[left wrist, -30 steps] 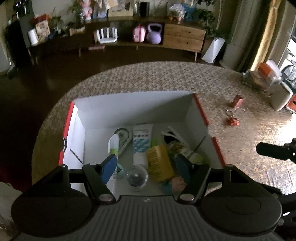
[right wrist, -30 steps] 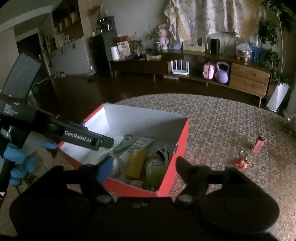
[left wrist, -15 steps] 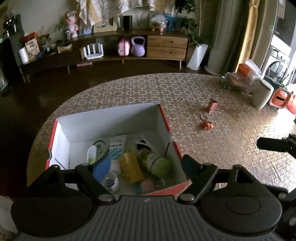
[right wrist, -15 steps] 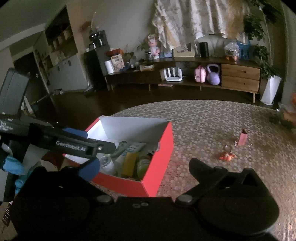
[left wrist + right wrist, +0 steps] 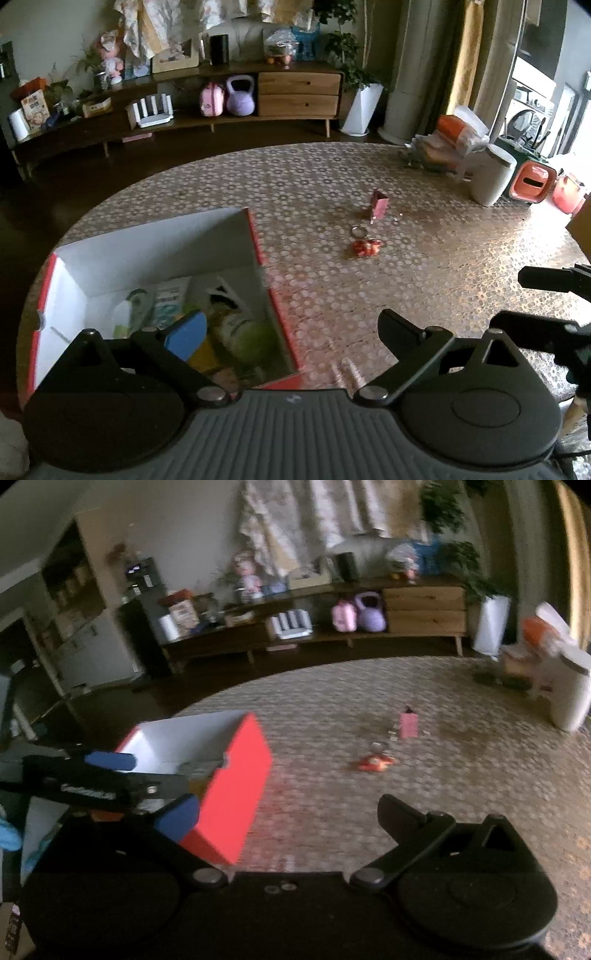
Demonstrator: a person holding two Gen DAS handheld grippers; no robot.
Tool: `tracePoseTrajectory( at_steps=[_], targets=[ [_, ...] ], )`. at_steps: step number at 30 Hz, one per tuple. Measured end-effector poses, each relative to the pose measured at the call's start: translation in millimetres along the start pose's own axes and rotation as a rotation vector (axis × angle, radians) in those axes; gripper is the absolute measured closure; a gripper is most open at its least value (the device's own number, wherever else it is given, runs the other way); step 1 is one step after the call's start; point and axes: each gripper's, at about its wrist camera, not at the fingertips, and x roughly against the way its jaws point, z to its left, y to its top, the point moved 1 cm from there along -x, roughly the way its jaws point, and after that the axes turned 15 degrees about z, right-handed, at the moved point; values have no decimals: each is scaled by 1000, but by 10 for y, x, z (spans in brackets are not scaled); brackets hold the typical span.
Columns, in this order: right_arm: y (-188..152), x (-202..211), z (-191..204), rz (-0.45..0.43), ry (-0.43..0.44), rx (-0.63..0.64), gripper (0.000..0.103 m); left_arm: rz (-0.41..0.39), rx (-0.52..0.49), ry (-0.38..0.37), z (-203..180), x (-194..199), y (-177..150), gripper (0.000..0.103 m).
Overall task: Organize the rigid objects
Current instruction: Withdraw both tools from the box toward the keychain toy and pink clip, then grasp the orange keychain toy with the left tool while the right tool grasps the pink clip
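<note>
left tongs: my left gripper (image 5: 291, 326) is spreading its jaws, nearly full wide, with nothing between them; its blue-padded finger hangs over the box, the other over bare table

right tongs: my right gripper (image 5: 286, 812) stands released at full spread and empty; this view is blurred

what is left out: a red keychain charm (image 5: 366, 246) with its ring, and just behind it a small pink box (image 5: 379, 208) standing upright, both on the patterned table (image 5: 424, 258), well apart from the box

which way they lie: ahead and a little to the right of both tongs, out past the box's right wall

long axis: the charm lies roughly crosswise to my view; too small to say more

nearer hand: I judge the right, since it sits on the open-table side

container: the red box (image 5: 275, 314), white inside, is at the left

contents: a green-lidded jar (image 5: 251, 332), a white tube (image 5: 168, 302), a yellow packet and other pieces I cannot make out

next call: reach for the charm
</note>
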Motion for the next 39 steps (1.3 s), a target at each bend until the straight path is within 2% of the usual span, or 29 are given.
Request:
tracePoseTrajectory(
  at_steps=[5, 12, 19, 30, 39],
  targets=[
    [65, -40, -358, 3, -72, -58, 0, 2, -21, -23, -241, -157, 127, 3],
    [267, -164, -826, 32, -112, -125, 0, 2, -48, 1, -595, -465, 412, 3],
    [619, -422, -1111, 75, -187, -84, 0, 21, -20, -8, -842, -853, 830, 3],
    [1337, -1009, -1381, 144, -195, -56, 1, 85, -21, 56, -1062, -1615, 1193, 3],
    [1587, -1603, -1498, 200, -150, -89, 7, 130, 7, 92, -1014, -2145, 1264, 3]
  ],
)
